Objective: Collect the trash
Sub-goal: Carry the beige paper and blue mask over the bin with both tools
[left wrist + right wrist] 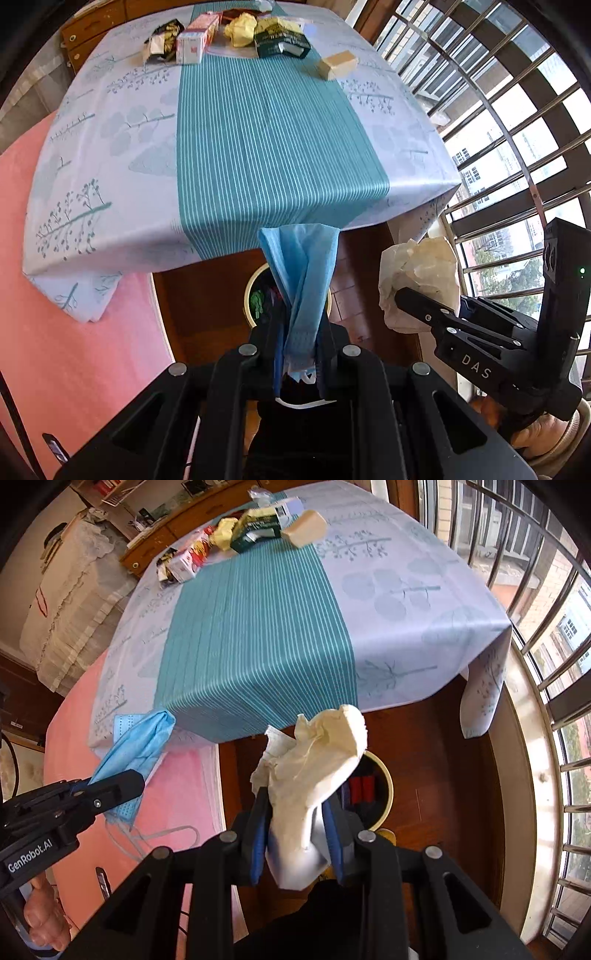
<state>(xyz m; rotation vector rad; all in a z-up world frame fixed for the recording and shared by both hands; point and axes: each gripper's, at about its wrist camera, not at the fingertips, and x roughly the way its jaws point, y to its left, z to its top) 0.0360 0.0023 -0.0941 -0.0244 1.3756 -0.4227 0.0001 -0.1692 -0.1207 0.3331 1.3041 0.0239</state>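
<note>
My left gripper [300, 325] is shut on a blue face mask [301, 273] and holds it above a round bin [255, 284] with a pale yellow rim on the wooden floor. My right gripper [297, 805] is shut on a crumpled cream tissue [317, 764], also above the bin [384, 786], which holds dark and red trash. The mask [136, 746] and left gripper [122, 779] show at the left of the right wrist view; the tissue [417, 273] and right gripper [410, 299] show at the right of the left wrist view.
A table with a teal-striped cloth [273, 147] stands ahead. At its far end lie trash items: a red-white box [195, 40], yellow crumpled paper [240, 27], a dark green pack [280, 44], a tan block [338, 64]. A pink cover [74, 350] lies left; window bars [517, 129] stand right.
</note>
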